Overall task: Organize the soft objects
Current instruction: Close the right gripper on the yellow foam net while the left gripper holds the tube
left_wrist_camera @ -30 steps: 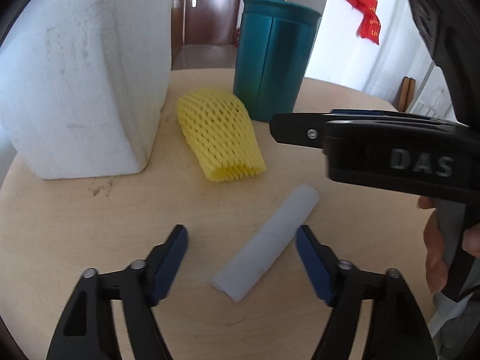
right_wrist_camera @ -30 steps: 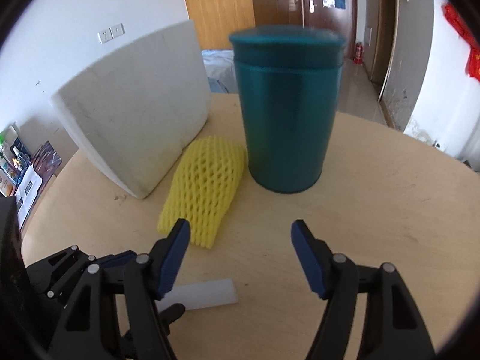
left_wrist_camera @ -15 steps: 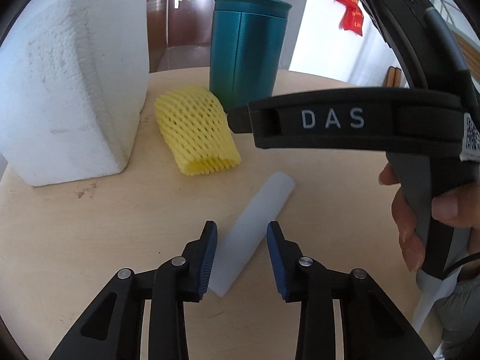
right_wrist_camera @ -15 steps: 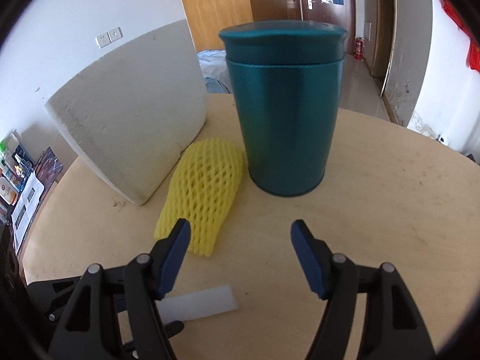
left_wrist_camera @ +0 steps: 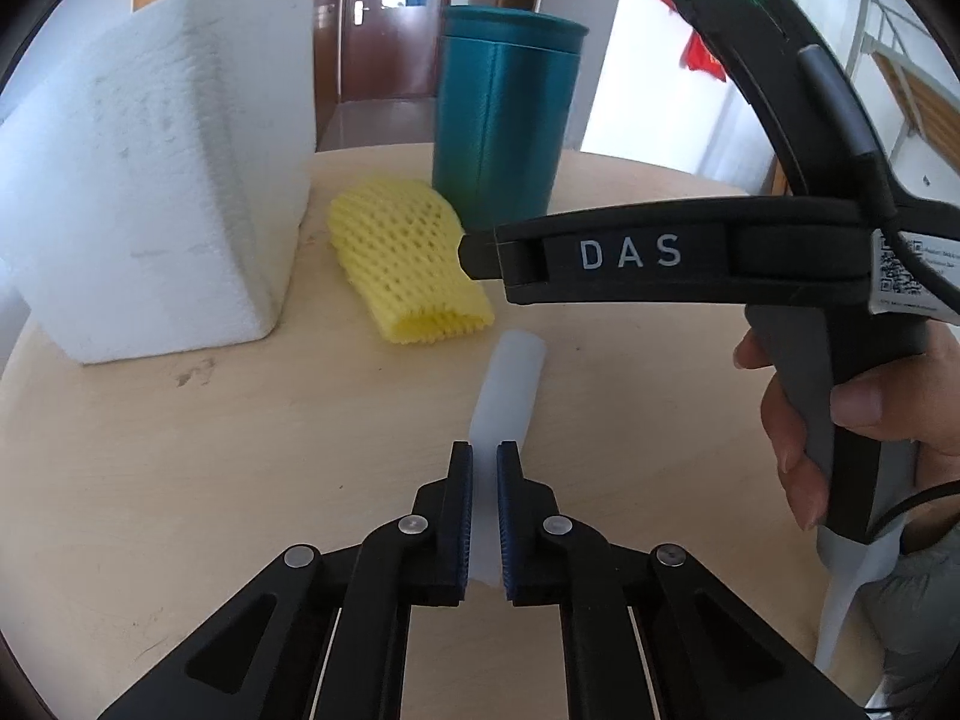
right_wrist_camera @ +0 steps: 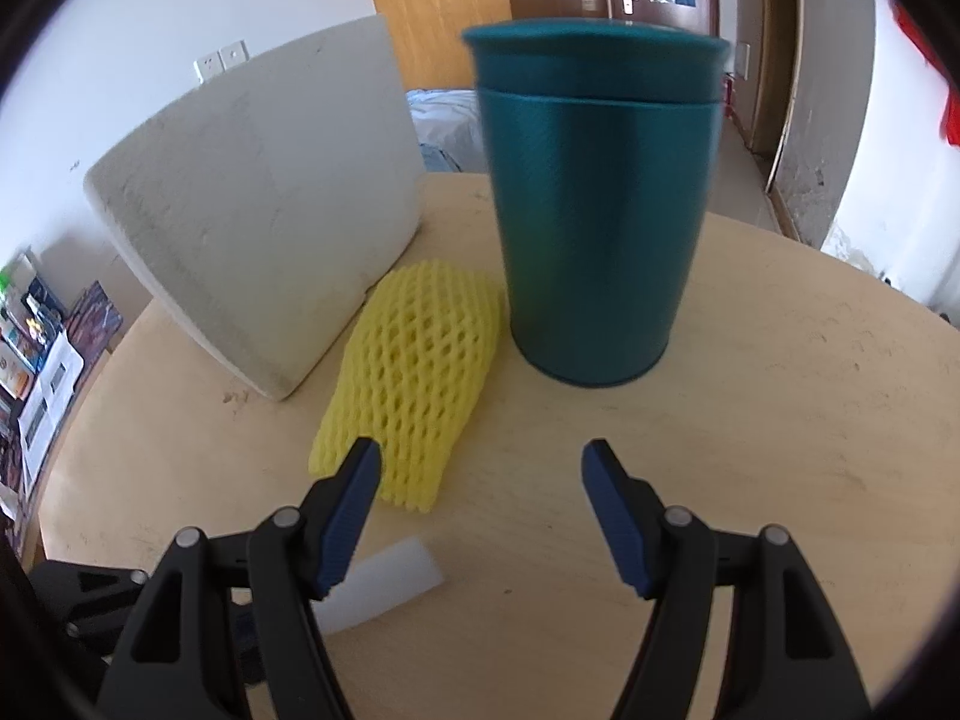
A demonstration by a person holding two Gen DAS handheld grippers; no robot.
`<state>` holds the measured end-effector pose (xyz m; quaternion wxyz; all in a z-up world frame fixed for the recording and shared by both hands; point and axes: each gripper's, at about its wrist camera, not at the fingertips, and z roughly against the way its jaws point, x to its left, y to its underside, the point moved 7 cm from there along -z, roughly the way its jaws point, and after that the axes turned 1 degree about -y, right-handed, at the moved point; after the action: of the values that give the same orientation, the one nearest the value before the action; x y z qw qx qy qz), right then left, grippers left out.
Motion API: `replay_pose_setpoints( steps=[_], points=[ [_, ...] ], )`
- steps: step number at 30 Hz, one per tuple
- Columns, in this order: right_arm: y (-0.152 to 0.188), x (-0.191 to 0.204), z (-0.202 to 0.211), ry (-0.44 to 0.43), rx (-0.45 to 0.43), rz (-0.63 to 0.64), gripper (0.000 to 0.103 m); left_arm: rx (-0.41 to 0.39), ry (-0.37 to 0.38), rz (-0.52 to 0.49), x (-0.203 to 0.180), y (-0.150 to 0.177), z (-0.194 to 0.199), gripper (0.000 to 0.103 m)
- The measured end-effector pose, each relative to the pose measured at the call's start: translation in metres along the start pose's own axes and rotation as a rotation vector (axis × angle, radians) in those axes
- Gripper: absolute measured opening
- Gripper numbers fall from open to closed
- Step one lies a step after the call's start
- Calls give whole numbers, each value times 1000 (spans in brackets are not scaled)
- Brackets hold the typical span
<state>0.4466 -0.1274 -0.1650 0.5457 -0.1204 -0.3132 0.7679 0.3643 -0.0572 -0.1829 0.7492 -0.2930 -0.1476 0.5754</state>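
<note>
White foam roll (left_wrist_camera: 510, 384) lies on the round wooden table (left_wrist_camera: 180, 480) toward its near edge, its near end pinched flat in the clenched left gripper (left_wrist_camera: 483, 510). Yellow foam net (left_wrist_camera: 408, 270) lies beyond it, beside the teal canister (right_wrist_camera: 600, 210), perhaps touching. The right gripper (right_wrist_camera: 480, 516) hangs released, nothing between its pads.

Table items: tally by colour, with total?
White: 2, foam block and foam tube, the tube pinched in the left gripper
Yellow: 1, mesh foam sleeve
Teal: 1, lidded canister
Total: 4
</note>
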Motion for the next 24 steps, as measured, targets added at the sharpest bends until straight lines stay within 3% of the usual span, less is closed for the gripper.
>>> replay_pose_setpoints(
  steps=[7,17,24],
  points=[
    [0,9,-7,6,9,12,73,-36,-2,56,27,8,25,6],
    [-1,24,-12,92,-1,64,73,-81,-48,154,74,25,54,6],
    [-4,44,-21,66,10,87,73,-107,-46,171,84,27,64,6]
  ],
)
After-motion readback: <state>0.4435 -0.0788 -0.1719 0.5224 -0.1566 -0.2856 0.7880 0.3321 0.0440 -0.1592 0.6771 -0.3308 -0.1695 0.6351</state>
